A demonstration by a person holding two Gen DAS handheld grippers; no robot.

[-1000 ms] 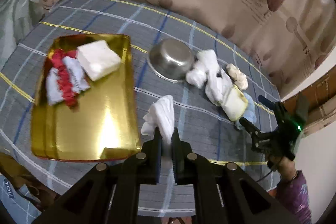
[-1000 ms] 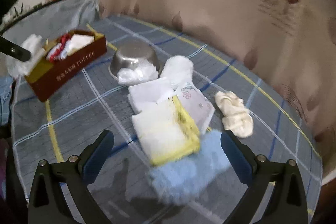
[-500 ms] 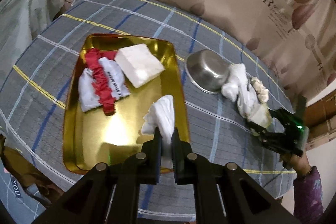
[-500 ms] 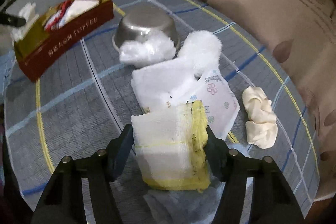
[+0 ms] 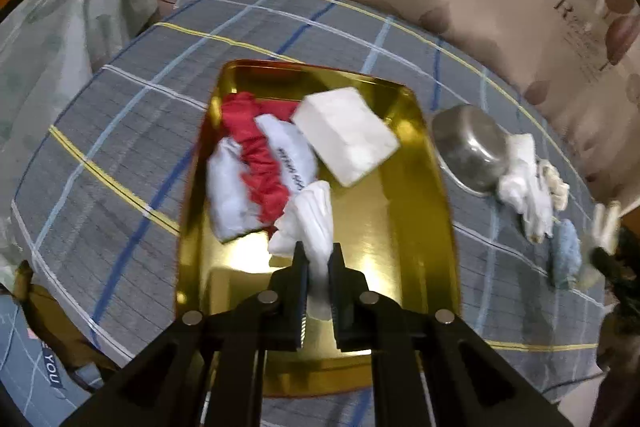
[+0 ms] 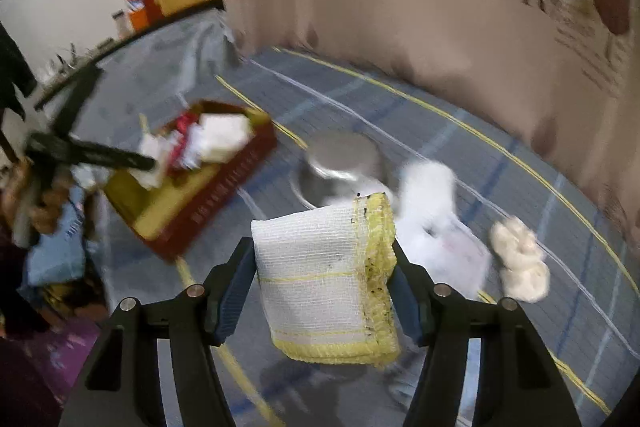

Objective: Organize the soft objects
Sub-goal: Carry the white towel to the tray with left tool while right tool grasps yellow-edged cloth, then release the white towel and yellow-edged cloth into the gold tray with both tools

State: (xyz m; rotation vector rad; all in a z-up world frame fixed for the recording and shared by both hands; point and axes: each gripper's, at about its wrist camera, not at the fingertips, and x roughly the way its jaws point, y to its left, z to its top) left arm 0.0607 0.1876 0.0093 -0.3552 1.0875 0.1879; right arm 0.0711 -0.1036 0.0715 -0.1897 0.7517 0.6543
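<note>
My left gripper (image 5: 319,259) pinches a crumpled white cloth (image 5: 314,211) low over the gold tray (image 5: 416,227); its jaws are just starting to part, with the cloth still between them. In the tray lie a red scrunchie (image 5: 260,155), a printed white cloth (image 5: 226,187) and a white block (image 5: 346,135). My right gripper (image 6: 321,251) is shut on a folded white cloth with a yellow edge (image 6: 320,275), held up off the bed. Behind it lie a fluffy white item (image 6: 428,187), a white packet (image 6: 456,251) and a cream scrunchie (image 6: 520,263).
An upturned steel bowl (image 5: 470,147) stands right of the tray on the checked blue-grey sheet. A blue fluffy piece (image 5: 564,255) lies near the bed's right edge. A curtain hangs along the far side, and a plastic bag (image 5: 72,39) bulges at the left.
My left gripper has carried the white cloth from the sheet to over the tray and lower. My right gripper has closed on the yellow-edged cloth and lifted it off the blue piece.
</note>
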